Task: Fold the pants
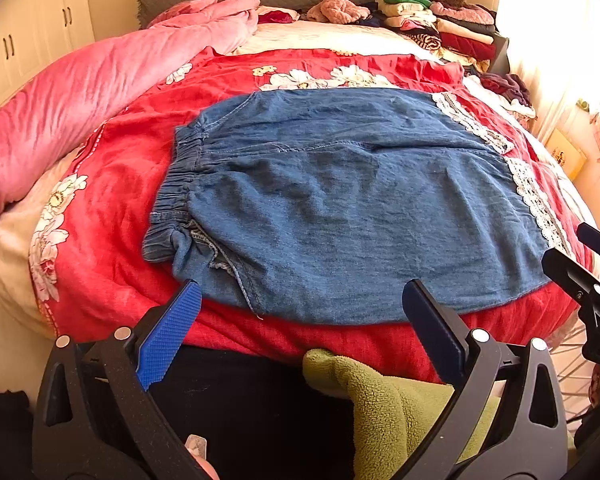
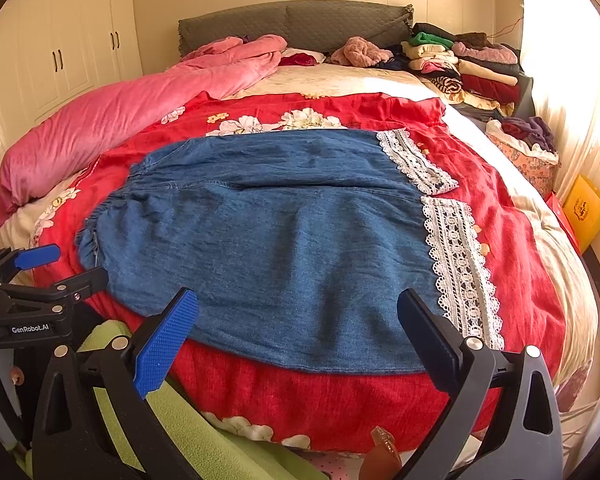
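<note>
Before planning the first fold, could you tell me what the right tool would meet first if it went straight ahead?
Probably the near edge of the blue denim pants lying flat on the red floral bedspread; the right tool is open, though depth is unclear.

The pants (image 1: 340,208) lie flat across the quilt (image 1: 112,184) on the bed (image 2: 340,76), near its front edge, waistband to the left, lace hems to the right. A rolled blanket (image 1: 80,92) runs along the bed's left edge. Stacked clothes (image 1: 440,20) sit at the back right corner, beside the headboard (image 2: 300,24).
</note>
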Tool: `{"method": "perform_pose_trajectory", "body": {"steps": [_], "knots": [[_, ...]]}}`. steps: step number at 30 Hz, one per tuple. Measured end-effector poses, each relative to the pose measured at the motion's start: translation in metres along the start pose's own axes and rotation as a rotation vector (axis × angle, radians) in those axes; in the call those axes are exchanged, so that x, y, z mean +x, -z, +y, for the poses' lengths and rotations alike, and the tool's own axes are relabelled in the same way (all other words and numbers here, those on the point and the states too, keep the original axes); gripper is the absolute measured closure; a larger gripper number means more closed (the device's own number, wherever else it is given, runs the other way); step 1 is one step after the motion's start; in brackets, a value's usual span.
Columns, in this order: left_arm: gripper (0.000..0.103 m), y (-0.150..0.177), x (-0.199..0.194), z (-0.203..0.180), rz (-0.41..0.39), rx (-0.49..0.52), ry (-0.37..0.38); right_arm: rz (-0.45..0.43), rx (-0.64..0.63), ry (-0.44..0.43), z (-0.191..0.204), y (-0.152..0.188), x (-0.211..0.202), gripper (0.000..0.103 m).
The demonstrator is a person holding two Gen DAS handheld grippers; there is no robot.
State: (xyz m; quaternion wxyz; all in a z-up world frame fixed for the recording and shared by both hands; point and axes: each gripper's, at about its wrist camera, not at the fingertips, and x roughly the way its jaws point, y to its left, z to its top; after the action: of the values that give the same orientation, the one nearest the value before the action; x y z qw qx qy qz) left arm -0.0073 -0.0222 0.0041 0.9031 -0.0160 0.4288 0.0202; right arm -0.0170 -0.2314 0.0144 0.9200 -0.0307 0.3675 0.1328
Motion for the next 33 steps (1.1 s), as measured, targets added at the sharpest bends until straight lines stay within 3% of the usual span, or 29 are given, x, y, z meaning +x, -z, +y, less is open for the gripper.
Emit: {"method": "perform_pose_trajectory", "body": {"steps": [13, 33], "knots": [[0.008, -0.001, -0.001, 0.007, -0.004, -0.001, -0.015, 0.001, -0.002, -0.002, 0.000, 0.000, 0.000, 0.004], [0.008, -0.019, 0.011, 0.022, -0.019, -0.003, -0.042, 0.001, -0.020, -0.042, 0.003, -0.044, 0.024, 0.004]]}}
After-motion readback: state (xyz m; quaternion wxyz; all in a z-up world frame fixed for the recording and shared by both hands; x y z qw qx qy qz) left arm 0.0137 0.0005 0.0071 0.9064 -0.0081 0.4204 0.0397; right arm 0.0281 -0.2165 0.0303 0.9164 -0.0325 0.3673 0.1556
